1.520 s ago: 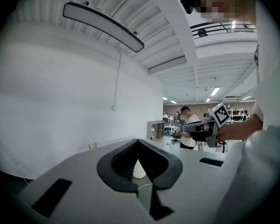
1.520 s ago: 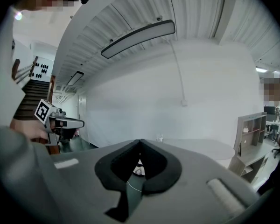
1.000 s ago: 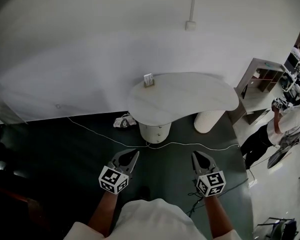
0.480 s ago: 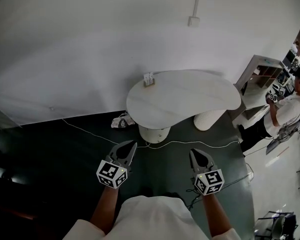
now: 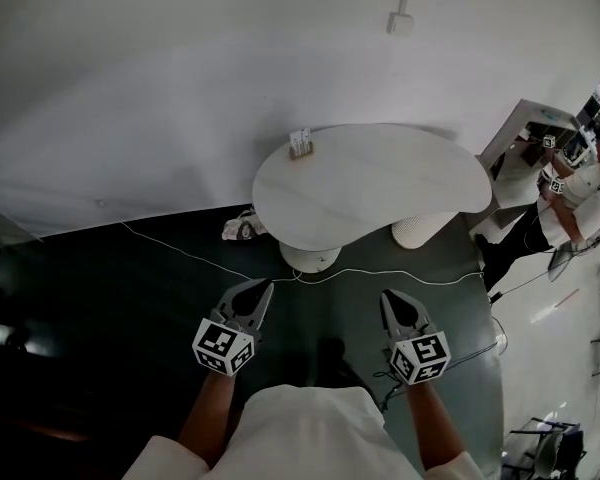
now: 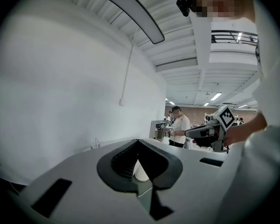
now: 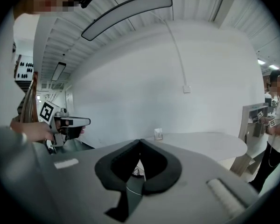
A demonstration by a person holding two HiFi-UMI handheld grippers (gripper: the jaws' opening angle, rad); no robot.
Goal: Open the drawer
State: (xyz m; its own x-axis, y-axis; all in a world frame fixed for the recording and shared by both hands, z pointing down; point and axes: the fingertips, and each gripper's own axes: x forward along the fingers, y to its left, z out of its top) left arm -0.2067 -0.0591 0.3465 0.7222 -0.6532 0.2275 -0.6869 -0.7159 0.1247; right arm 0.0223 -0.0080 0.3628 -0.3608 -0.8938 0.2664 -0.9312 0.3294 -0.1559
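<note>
Ahead of my left fingers (image 5: pixel 248 303), the table (image 5: pixel 380 183) top hides most of its pedestal (image 5: pixel 310 258); I can't make out its front. The small thing (image 5: pixel 300 143) on the far rim is too small to name, and so is the crumpled heap (image 5: pixel 238 228) on the floor beside the pedestal. Far right of my right fingers (image 5: pixel 400 308), the picture's edge cuts off a person (image 5: pixel 585 188). My forearms (image 5: pixel 210 413) run off the bottom edge.

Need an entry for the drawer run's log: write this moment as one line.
phase: before contact | left tool: shut, empty | right tool: shut, empty | both: above dark floor, short of white table | drawer: none made out
</note>
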